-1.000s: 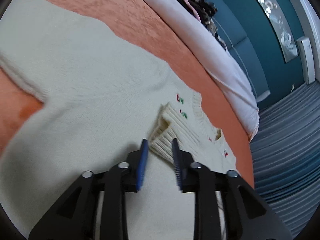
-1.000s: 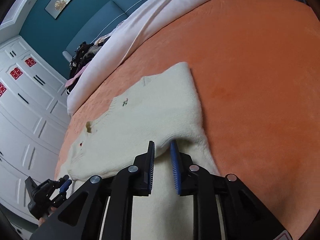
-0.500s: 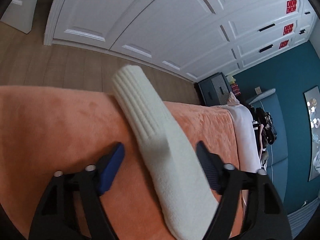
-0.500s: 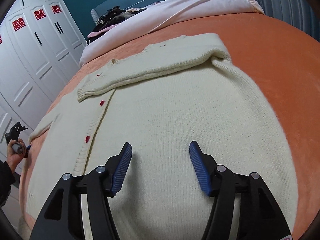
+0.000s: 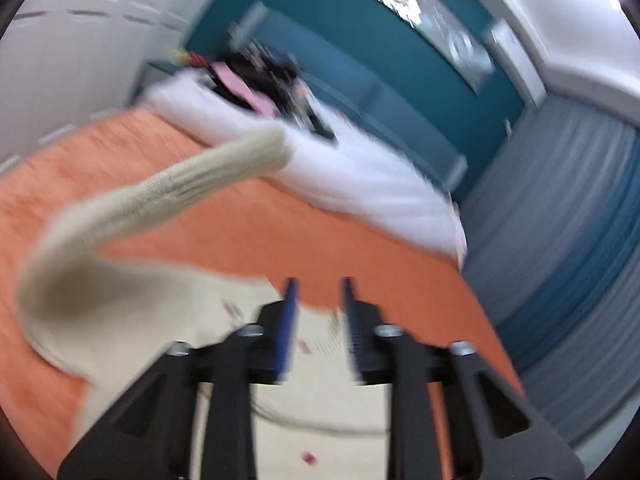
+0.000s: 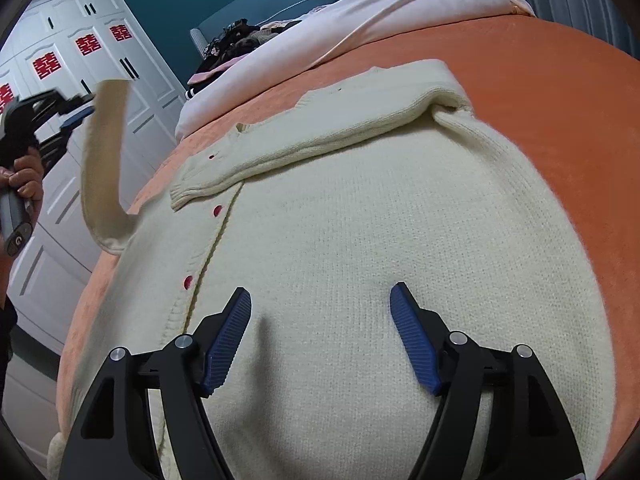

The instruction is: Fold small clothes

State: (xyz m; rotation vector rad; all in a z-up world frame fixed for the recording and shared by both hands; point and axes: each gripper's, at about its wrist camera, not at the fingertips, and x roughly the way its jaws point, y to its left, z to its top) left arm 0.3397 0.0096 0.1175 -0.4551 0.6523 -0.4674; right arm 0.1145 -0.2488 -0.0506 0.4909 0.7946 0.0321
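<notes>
I am folding a cream knitted cardigan (image 6: pixel 360 240) that is lying flat on the orange bed (image 6: pixel 560 128), buttons up. My right hand-held gripper (image 6: pixel 320 336) is hovering just over the lower body of the cardigan, its jaws having just been opening, now standing wide with bare knit beneath them and nothing pinched. The far sleeve (image 6: pixel 320 128) is already lying folded across the chest, ahead of this gripper.

The other sleeve (image 5: pixel 172 184) is what matters now. It is arching up off the bed, to the left of and above my left hand-held gripper (image 5: pixel 318 312), its long axis curving from the shoulder towards the pillow end. That gripper's jaws are standing narrowly apart, having just been opening, and I am seeing nothing between them, though the view is blurred; from the right side the cuff (image 6: pixel 114 92) is right by its fingertips, and I cannot tell if they are touching. My left hand (image 6: pixel 24 178) is clearly the nearer one, so laying this sleeve across the chest looks like its job.
</notes>
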